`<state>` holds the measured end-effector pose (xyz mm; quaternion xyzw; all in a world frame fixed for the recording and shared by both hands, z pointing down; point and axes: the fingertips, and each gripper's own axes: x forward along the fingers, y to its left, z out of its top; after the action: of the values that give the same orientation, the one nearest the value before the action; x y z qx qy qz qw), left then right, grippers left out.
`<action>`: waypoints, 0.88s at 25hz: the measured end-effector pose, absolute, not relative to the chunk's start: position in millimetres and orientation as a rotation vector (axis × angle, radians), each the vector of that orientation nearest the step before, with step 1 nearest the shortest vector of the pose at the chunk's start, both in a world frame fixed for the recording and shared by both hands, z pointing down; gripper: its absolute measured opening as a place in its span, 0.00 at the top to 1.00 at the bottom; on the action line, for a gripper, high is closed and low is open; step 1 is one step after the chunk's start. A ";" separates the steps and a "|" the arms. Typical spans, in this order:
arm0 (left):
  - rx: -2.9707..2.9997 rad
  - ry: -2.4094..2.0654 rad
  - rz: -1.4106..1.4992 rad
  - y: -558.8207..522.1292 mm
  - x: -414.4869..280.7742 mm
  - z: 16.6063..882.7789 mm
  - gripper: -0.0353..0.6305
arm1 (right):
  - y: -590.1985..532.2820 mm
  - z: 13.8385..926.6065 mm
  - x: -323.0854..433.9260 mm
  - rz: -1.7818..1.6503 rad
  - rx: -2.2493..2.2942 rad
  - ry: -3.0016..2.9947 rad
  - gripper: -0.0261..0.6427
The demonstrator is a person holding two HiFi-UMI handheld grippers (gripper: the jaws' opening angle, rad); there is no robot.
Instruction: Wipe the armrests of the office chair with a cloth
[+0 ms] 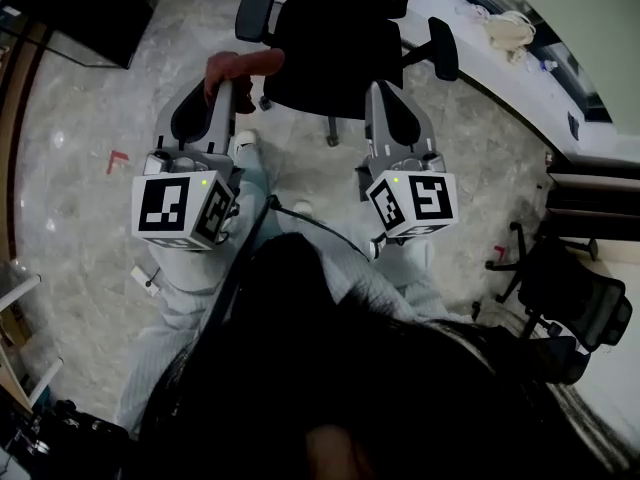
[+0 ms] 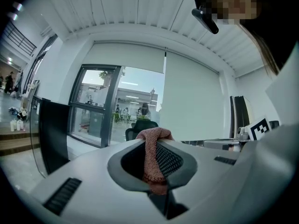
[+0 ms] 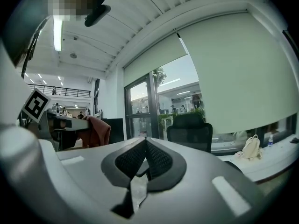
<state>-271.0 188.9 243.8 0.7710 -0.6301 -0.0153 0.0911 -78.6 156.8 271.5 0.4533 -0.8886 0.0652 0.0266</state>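
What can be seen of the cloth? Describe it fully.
The cloth is reddish-pink and looks like nubby terry. It is bunched and pinched between the jaws of the left gripper, which are shut on it, and a fold drapes over the jaw tips. It is held in the air, seemingly short of the chair. Nothing but the gripper seems to touch it.

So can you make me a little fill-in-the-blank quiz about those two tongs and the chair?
1. The left tongs are shut on a pinkish-red ____.
2. The right tongs are shut and hold ____.
3. The office chair in front of the person is ____ in colour.

Missing words: cloth; nothing; black.
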 end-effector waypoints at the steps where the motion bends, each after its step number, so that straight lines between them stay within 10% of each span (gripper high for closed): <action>1: 2.299 -1.858 -0.040 170.1 -284.7 246.1 0.90 | 140.2 274.0 -92.2 0.206 1.413 -2.735 0.96; 22: 2.362 -1.599 0.253 -93.4 -408.4 340.8 0.90 | -55.7 346.3 -236.9 0.410 1.509 -2.530 0.96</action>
<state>-408.4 -93.4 340.8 0.8169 -0.5530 0.0875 0.1386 -236.9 -55.7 346.3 0.5056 -0.8477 0.1373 0.0836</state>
